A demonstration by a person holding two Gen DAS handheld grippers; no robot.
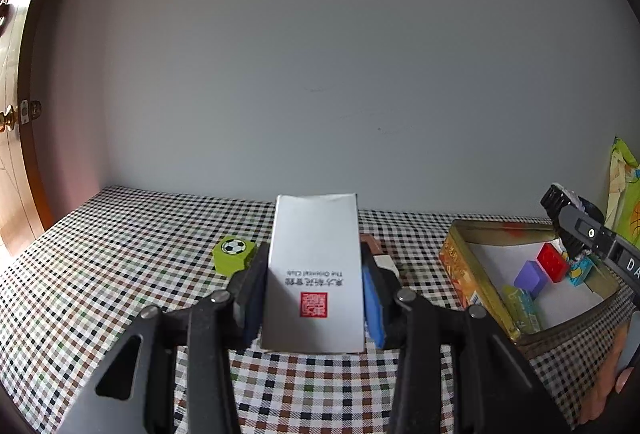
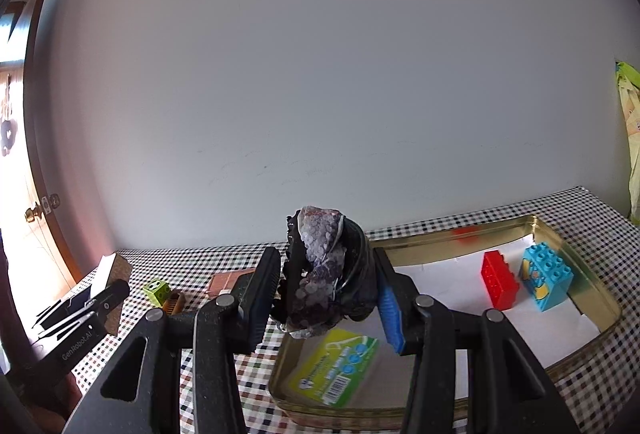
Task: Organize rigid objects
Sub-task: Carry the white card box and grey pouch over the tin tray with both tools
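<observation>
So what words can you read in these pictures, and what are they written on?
"The Oriental Club": upside down on the white box that the left gripper holds, above Chinese characters and a red seal too small to read.
"GenRobot.AI": on the left gripper's body, seen from the right wrist.
"D" and part of another letter: on the right gripper's body; the rest is cut off.
Green packet in the tin: print too blurred.

The left gripper [image 1: 316, 290] is held low over the tabletop [image 1: 120, 274], its jaws clamped on the sides of a white box [image 1: 314, 274]. The right gripper [image 2: 328, 290] is closed around a dark crinkled bundle [image 2: 324, 274], raised over the near left corner of a tin [image 2: 580, 338].
</observation>
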